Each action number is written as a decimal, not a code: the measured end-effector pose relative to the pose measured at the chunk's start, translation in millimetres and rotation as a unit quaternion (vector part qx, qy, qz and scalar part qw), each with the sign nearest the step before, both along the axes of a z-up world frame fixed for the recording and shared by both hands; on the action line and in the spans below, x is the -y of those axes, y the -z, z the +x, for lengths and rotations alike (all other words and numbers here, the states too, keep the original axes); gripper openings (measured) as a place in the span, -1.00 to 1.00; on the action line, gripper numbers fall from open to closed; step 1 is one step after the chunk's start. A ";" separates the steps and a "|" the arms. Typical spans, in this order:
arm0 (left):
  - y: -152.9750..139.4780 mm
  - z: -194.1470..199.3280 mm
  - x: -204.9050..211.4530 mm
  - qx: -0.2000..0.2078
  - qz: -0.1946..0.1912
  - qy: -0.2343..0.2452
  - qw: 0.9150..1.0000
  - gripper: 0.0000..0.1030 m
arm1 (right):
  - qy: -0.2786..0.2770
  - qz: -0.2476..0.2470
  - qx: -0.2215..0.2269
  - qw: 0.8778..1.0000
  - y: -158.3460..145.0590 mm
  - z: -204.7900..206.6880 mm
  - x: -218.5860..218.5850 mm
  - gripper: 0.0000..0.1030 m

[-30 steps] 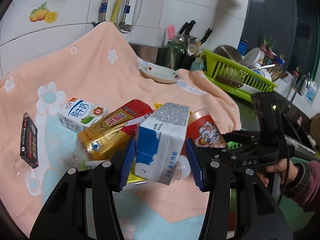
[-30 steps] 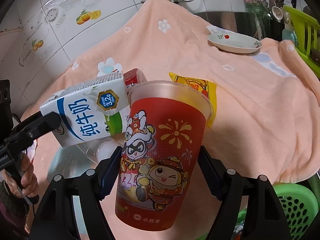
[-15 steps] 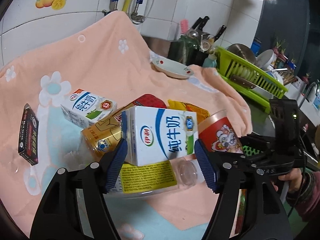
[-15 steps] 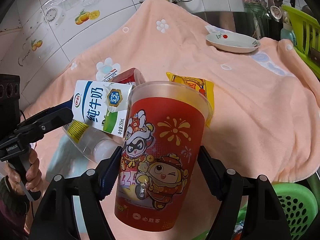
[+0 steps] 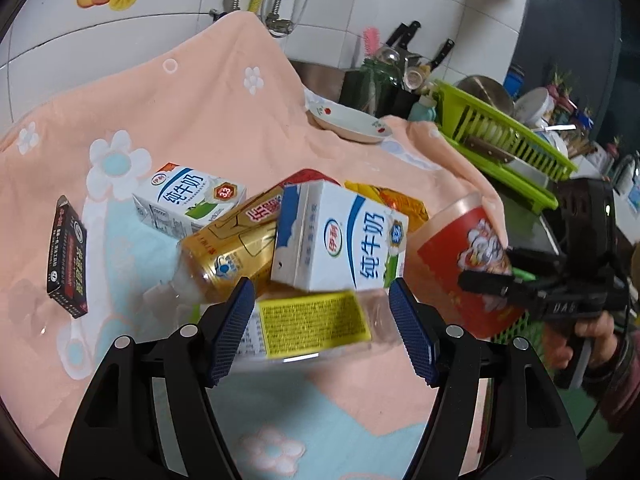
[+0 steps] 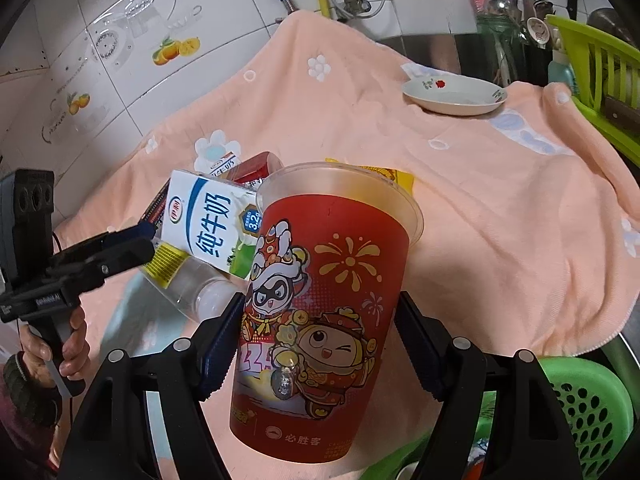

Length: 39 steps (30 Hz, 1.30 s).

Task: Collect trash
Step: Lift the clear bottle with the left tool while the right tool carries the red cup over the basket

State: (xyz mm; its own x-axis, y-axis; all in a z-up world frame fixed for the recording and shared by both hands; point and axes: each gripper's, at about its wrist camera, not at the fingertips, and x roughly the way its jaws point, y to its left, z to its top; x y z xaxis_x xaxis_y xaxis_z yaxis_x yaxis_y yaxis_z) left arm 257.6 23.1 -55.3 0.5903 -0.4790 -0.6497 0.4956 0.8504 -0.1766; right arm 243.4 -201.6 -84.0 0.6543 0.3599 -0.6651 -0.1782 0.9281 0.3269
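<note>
Peach-coloured towel with white flowers (image 5: 224,120) covers the kitchen counter, and the trash lies on it in one heap. On top of the heap is a white and blue milk carton (image 5: 340,236), lying on its side; its long axis runs across the left wrist view, with its flat end toward the left. It rests on a clear plastic bottle with a yellow label (image 5: 312,320) and touches a golden tea bottle (image 5: 232,248), which lies slanted. The left gripper (image 5: 320,328) has its fingers wide apart, one on each side of the clear bottle, and they hold nothing. Behind the heap lies a second small milk carton (image 5: 188,200), also on its side, and a yellow snack bag (image 5: 396,204). A black flat box (image 5: 68,256) lies apart on the left.

The right gripper (image 6: 320,344) is closed on a red plastic cup with cartoon figures (image 6: 320,312). The cup stands nearly upright, mouth up, leaning a little; what is inside I cannot tell. Below it, at the counter edge, is a green plastic basket with holes (image 6: 588,412). A white dish with red flowers (image 6: 452,96) sits on the towel farther back, well apart from the heap.
</note>
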 end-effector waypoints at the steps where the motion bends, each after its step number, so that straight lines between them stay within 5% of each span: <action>1: 0.6 -0.3 1.2 -0.001 0.009 0.009 1.000 0.34 | 0.000 0.001 0.001 1.000 -1.0 -1.4 0.5 0.39; 12: 8.8 12.0 20.3 0.003 0.128 0.120 0.984 0.59 | -0.007 0.000 0.007 1.000 -7.3 -22.4 6.8 0.39; 20: 15.3 16.7 28.3 -0.007 0.165 0.191 0.968 0.69 | -0.016 0.002 0.009 1.000 -11.8 -34.3 3.0 0.39; 23: 20.5 16.5 33.2 -0.002 0.194 0.198 0.961 0.69 | -0.017 0.001 0.009 1.000 -12.3 -37.4 3.3 0.39; 33: 23.6 17.3 40.8 -0.051 0.205 0.180 0.961 0.63 | -0.011 -0.005 0.009 1.000 -12.2 -49.9 10.6 0.39; 39: 29.2 -0.4 50.3 -0.051 0.241 0.182 0.952 0.58 | -0.003 -0.014 0.012 1.000 -14.2 -64.2 18.7 0.39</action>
